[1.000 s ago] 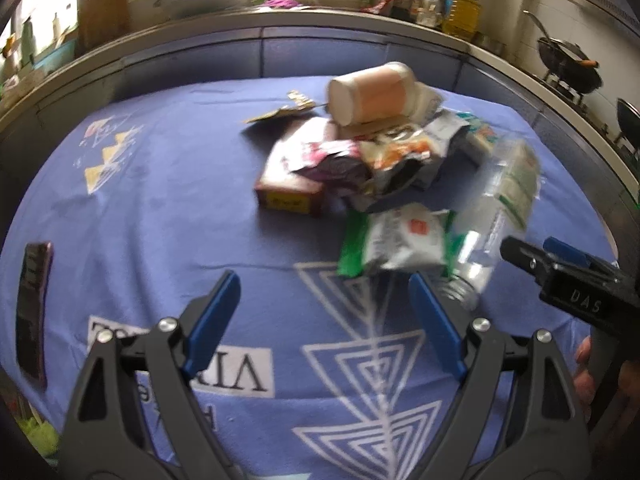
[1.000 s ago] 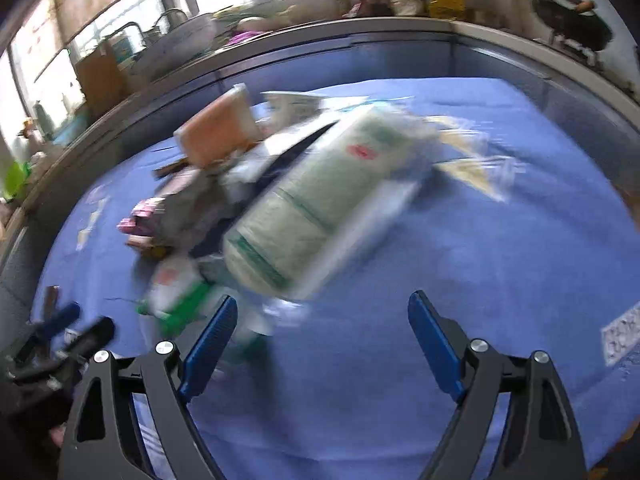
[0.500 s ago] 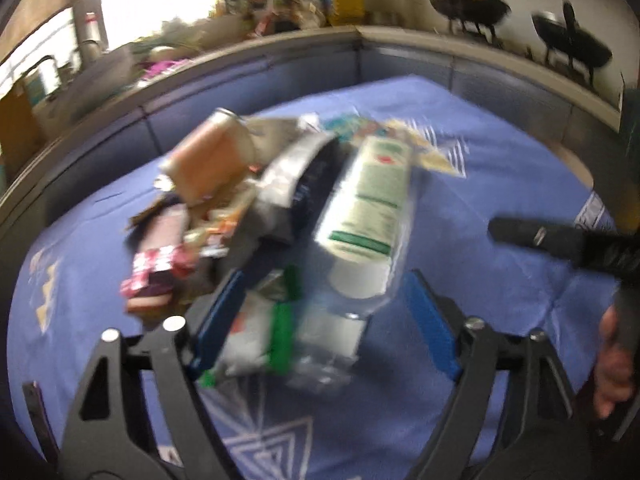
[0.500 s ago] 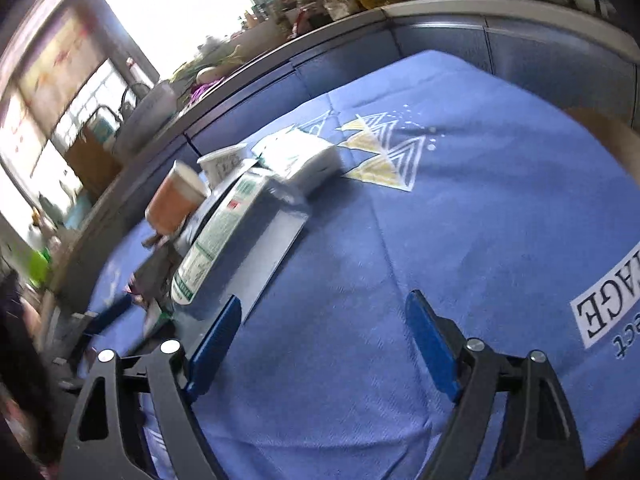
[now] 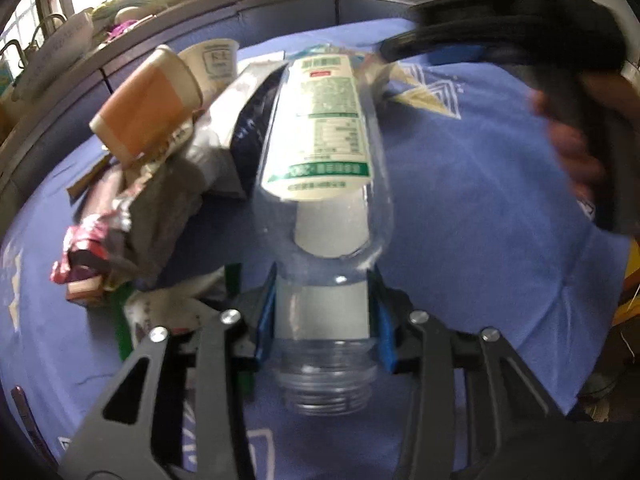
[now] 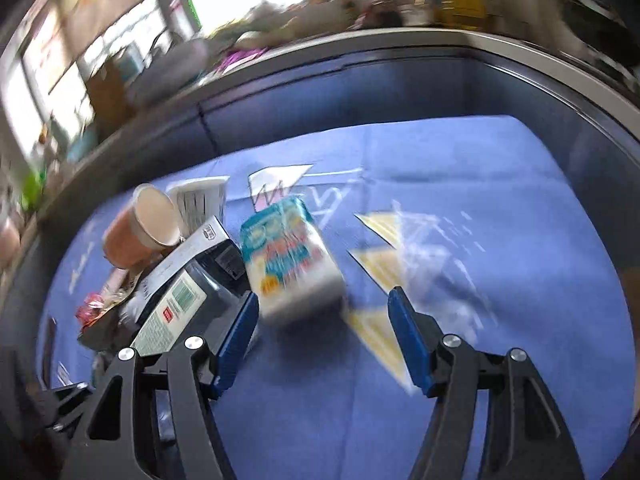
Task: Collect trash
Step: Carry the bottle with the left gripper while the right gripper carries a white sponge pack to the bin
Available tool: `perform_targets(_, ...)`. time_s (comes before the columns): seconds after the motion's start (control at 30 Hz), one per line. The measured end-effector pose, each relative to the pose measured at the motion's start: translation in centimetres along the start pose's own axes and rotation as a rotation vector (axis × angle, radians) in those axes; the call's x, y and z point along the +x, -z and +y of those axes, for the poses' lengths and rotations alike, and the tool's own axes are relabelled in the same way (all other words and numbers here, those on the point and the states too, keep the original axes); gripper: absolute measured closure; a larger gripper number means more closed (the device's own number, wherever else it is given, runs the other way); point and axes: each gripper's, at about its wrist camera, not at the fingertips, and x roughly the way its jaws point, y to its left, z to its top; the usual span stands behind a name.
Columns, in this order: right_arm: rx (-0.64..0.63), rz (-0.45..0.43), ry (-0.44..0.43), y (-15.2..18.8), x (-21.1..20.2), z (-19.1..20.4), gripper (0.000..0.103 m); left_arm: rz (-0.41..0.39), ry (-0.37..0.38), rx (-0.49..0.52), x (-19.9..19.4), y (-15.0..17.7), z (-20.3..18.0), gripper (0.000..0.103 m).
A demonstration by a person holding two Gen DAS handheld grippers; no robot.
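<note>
My left gripper [image 5: 322, 320] is shut on the neck of a clear plastic bottle [image 5: 320, 152] with a white and green label; its open mouth points toward the camera. The bottle also shows in the right wrist view [image 6: 176, 308]. Beside it lies a pile of trash: an orange paper cup [image 5: 148, 108], a white cup [image 5: 216, 64], silver wrappers [image 5: 160, 200] and a dark pouch [image 5: 252, 124]. My right gripper [image 6: 320, 328] is open above the blue cloth, close to a white and teal tissue pack [image 6: 288, 260]. The orange cup [image 6: 140, 232] shows there too.
A blue printed cloth [image 5: 460, 200] covers the table, ringed by a grey rim [image 6: 400, 52]. A crumpled clear plastic film [image 6: 432, 256] lies right of the tissue pack. A cluttered counter stands behind. The right gripper and hand [image 5: 560, 80] hang at the upper right of the left wrist view.
My left gripper has moved in and shut on the bottle's neck. My right gripper has swung toward the tissue pack and stays open.
</note>
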Motion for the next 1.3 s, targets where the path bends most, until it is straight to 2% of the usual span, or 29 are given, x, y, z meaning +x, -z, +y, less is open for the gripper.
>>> perform_targets(0.1, -0.087, 0.046, 0.004, -1.4, 2.2, 0.9, 0.037, -0.012, 0.028, -0.031, -1.7, 0.4, 0.5, 0.064)
perform_targets(0.13, -0.103, 0.065, -0.023, -1.6, 2.7, 0.9, 0.037, -0.017, 0.035, -0.047, -2.4, 0.6, 1.0, 0.064)
perform_targets(0.3, -0.097, 0.110, -0.093, -1.0, 3.5, 0.4, 0.037, -0.062, 0.095, -0.101, -6.2, 1.7, 2.2, 0.064)
perform_targets(0.4, -0.062, 0.088, -0.104, -0.2, 3.5, 0.1, 0.037, -0.108, 0.121, -0.127, -8.8, 2.1, 2.9, 0.064)
perform_targets(0.47, -0.084, 0.078, -0.074, 0.5, 3.8, 0.6, 0.037, -0.116, 0.132, -0.144, -9.8, 2.0, 2.9, 0.064)
perform_targets(0.57, -0.131, 0.043, -0.019, 1.1, 3.9, 1.4, 0.048, -0.126, 0.141, -0.158, -10.7, 1.3, 2.8, 0.064)
perform_targets(0.73, -0.060, -0.025, -0.055, 2.6, 0.4, 0.2, 0.051, -0.145, 0.128, -0.092, -10.6, -1.2, 1.0, 0.064)
perform_targets(0.87, 0.041, -0.084, -0.018, 5.8, -5.1, -3.3, 0.051, -0.123, 0.186, -0.016, -8.5, -4.5, -2.8, 0.064)
perform_targets(1.03, 0.190, -0.144, 0.092, 10.7, -12.2, -10.5, 0.051, -0.091, 0.304, 0.150, -5.2, -8.9, -10.6, 0.064)
perform_targets(1.17, 0.376, -0.154, 0.234, 14.1, -16.6, -18.9, 0.050, -0.015, 0.413, 0.278, -1.1, -13.4, -17.8, 0.064)
perform_targets(1.3, 0.546, -0.127, 0.288, 16.2, -18.0, -25.3, 0.050, 0.113, 0.508, 0.352, 3.3, -17.9, -24.1, 0.064)
